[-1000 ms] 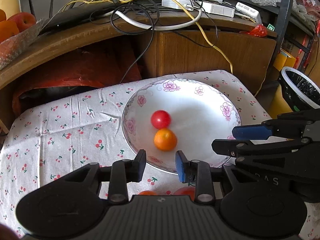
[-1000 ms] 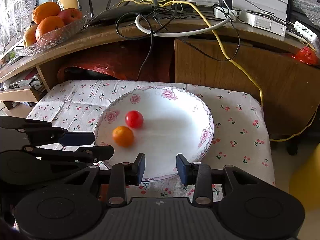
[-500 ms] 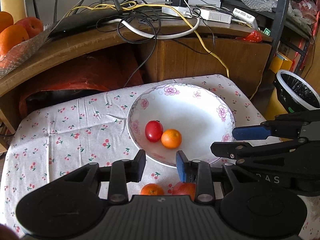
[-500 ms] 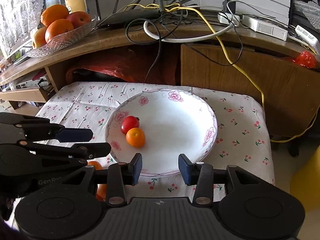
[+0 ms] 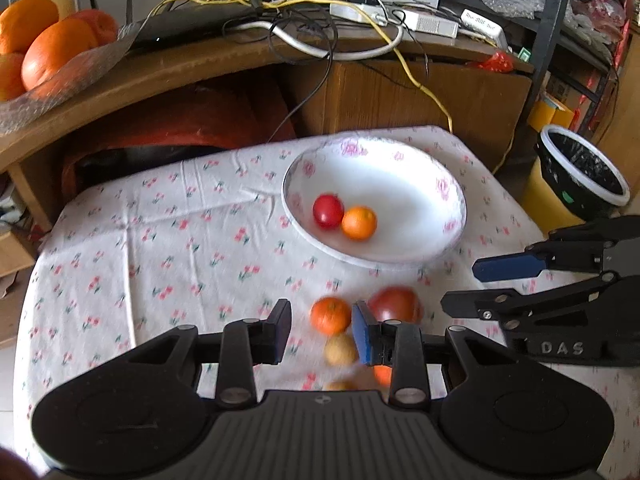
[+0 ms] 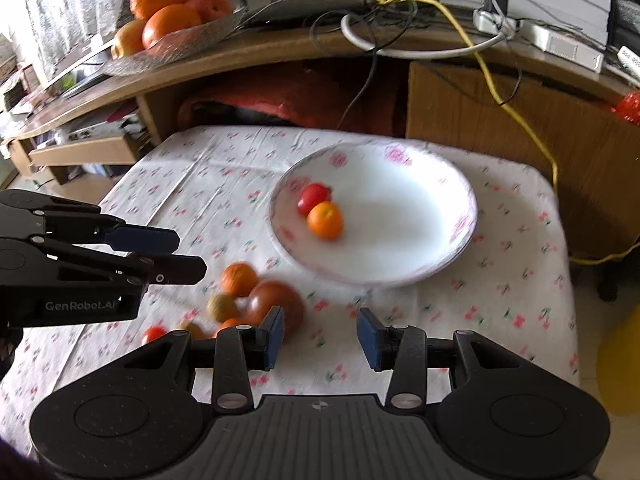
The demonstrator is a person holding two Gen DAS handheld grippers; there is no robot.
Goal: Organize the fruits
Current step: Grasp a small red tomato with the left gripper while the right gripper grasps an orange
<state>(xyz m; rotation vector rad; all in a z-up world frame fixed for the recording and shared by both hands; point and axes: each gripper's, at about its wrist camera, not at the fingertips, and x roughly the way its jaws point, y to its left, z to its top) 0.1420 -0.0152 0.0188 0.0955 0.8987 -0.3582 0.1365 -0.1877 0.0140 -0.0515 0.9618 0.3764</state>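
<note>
We hold our left gripper [image 5: 322, 330] over the cloth with its jaws open and nothing between them. Our right gripper [image 6: 320, 336] has its jaws open too, and it holds nothing. The white plate [image 5: 420, 254] with pink flowers sits on the far right part of the table [image 5: 120, 248]. Two fruits are in the plate already, a small red tomato [image 5: 328, 211] and a small orange [image 5: 359, 223], and they touch each other. The other fruits lie in a little bunch on the cloth, near us and just in front of the plate. In the bunch we see an orange fruit [image 5: 330, 315], a big red tomato [image 5: 396, 304] just to its right, and a small tan fruit [image 5: 339, 353] nearer to us. More small fruits hide behind our left gripper, and we cannot tell what they are. We think the next job is to pick one fruit from the bunch and put it in the plate. Some things could go wrong. The fruits are round and sit very close, so if one finger bumps a fruit, it could roll away and fall off the near edge. If we squeeze the big red tomato too hard, it may get squashed. Our two grippers are near each other, so they could knock together if both go for the bunch. The pictures are a bit blurry, so we could miss.
</note>
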